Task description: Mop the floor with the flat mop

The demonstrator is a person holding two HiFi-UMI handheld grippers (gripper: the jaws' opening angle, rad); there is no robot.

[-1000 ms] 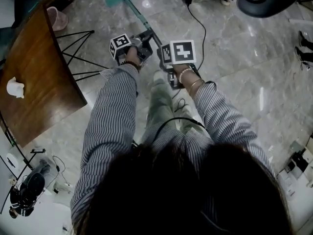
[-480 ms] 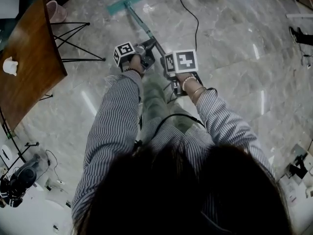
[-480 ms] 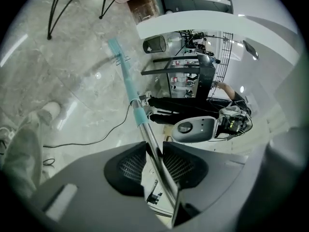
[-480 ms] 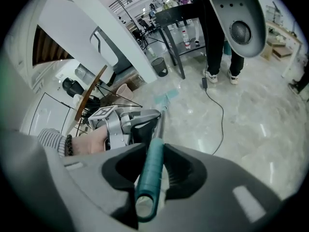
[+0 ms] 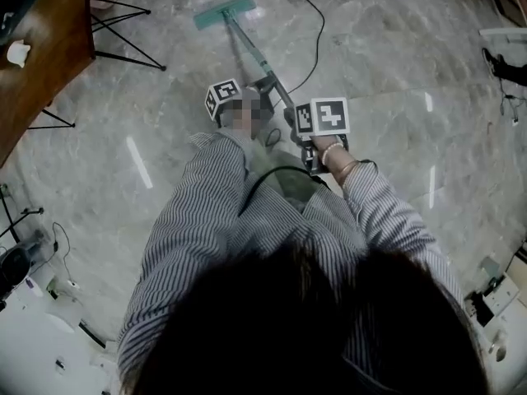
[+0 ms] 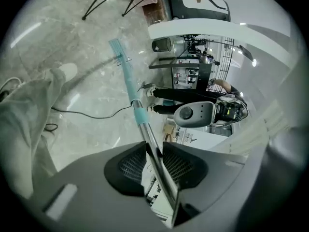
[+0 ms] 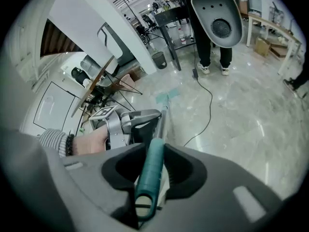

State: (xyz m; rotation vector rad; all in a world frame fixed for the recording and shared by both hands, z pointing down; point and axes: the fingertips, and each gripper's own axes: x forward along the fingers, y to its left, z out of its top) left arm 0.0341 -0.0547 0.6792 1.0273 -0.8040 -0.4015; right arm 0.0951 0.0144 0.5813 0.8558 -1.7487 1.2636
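Since a second ago the wooden table point(image 5: 41, 39) has slid toward the upper-left corner, now well left of the left gripper's jaws, so more bare floor lies beside them. The left gripper point(image 6: 154, 151) has its jaws narrow, clamped on the smooth steel pole of the flat mop point(image 5: 254, 56). Its flat teal mop head point(image 5: 224, 11) rests on the glossy, veined marble floor point(image 5: 395, 72), well ahead of the jaws. The right gripper point(image 7: 153, 151) grips the teal plastic handle end. A thin black cable point(image 5: 324, 31) snakes ahead of its jaws, and wide floor stretches to the right.
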